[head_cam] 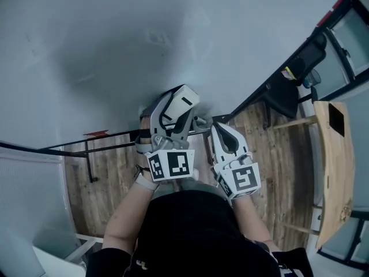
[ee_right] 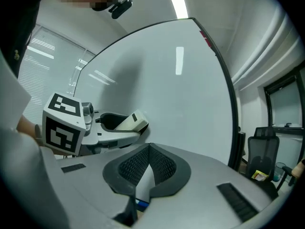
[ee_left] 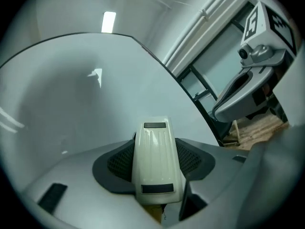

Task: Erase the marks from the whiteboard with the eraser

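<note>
Within the left gripper [ee_left: 155, 149], the eraser [ee_left: 155, 168] points lengthwise toward the whiteboard [ee_left: 71, 104]

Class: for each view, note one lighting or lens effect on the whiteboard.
Head view: a soft grey shadow falls across the whiteboard. Left gripper view: the wide lens bows the board's top edge. Right gripper view: the ceiling lamp reflects as a bright bar.

Eraser [ee_left: 156, 159] cream, dark end patches; whiteboard [head_cam: 104, 45] white, black frame; floor [head_cam: 115, 180] brown wood planks; chair [head_cam: 286, 92] black.
</note>
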{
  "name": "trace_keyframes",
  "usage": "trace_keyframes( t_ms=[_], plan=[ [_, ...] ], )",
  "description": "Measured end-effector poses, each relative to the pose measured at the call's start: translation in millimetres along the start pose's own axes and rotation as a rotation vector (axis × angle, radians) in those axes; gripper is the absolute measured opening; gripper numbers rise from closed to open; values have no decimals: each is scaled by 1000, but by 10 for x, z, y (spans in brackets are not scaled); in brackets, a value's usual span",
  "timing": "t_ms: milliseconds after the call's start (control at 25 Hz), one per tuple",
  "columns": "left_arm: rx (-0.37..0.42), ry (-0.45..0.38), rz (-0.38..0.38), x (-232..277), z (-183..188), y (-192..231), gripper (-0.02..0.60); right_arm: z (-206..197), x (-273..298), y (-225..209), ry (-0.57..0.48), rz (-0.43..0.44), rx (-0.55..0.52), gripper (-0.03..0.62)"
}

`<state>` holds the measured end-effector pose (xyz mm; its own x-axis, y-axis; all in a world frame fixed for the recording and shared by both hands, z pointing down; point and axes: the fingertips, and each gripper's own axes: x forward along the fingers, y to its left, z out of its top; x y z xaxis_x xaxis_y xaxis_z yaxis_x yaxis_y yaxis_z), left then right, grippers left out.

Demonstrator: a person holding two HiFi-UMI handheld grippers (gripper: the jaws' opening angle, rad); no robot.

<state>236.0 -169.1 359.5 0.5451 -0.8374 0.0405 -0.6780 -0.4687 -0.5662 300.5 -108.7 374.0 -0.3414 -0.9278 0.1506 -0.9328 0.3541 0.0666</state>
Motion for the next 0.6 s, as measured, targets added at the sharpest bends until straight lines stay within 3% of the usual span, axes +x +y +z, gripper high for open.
trace_keyframes(
  t_ms=[400,600],
  plan=[
    [-303,177,110,-1007,-1132,702,262,79,544,1017,-14,244,-35,26],
    [-348,229,184,-1520,-1468,1093,262,116,862,1531,-2,371,-64,26]
  ],
)
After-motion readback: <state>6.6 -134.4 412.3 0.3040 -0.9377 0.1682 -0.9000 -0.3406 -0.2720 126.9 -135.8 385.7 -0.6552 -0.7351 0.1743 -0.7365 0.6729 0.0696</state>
